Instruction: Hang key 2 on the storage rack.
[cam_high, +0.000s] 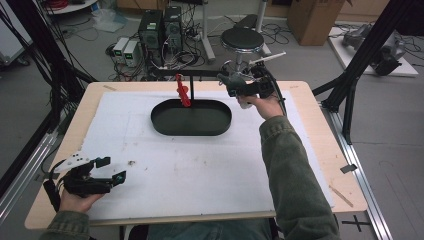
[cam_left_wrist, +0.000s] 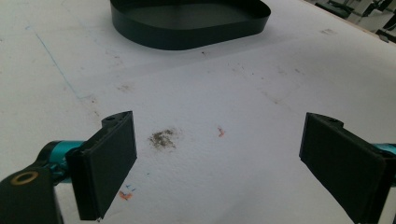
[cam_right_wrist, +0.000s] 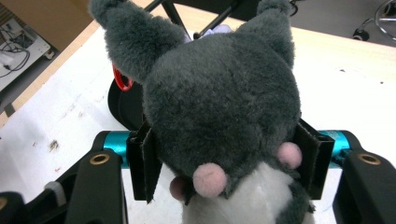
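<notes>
At the lower left of the high view, the left hand-held gripper (cam_high: 111, 169) rested low over the desk (cam_high: 320, 165), gripped by a hand (cam_high: 75, 200) in an olive sleeve, its jaws pointing toward the frame's right. Its jaws stood released, wide apart with nothing between them; in the left gripper view the flat black rubbery pads (cam_left_wrist: 112, 158) framed a bare stretch of white, slightly rough sheet (cam_left_wrist: 224, 93) marked with a brown smudge (cam_left_wrist: 163, 138) and small orange flecks.

Farther up, at the centre of the high view, lay a shallow oval tray (cam_high: 160, 125) of dark matte material with a low upright wall. A red clip-like piece (cam_high: 183, 91) hung at its far rim from a thin black stand (cam_high: 192, 87).

Farther still, at the upper right of centre, the right arm stretched forward in its olive sleeve, the hand (cam_high: 267, 105) raised above the desk's far edge and holding the right hand-held gripper (cam_high: 231, 82) pointed toward the frame's left. It was clenched on a grey plush toy animal (cam_right_wrist: 219, 107): in the right gripper view the pads pressed into both sides of its fuzzy head, which had two ears, pink round nubs and a white chest. The toy was held in the air beside the tray's far right end.
</notes>
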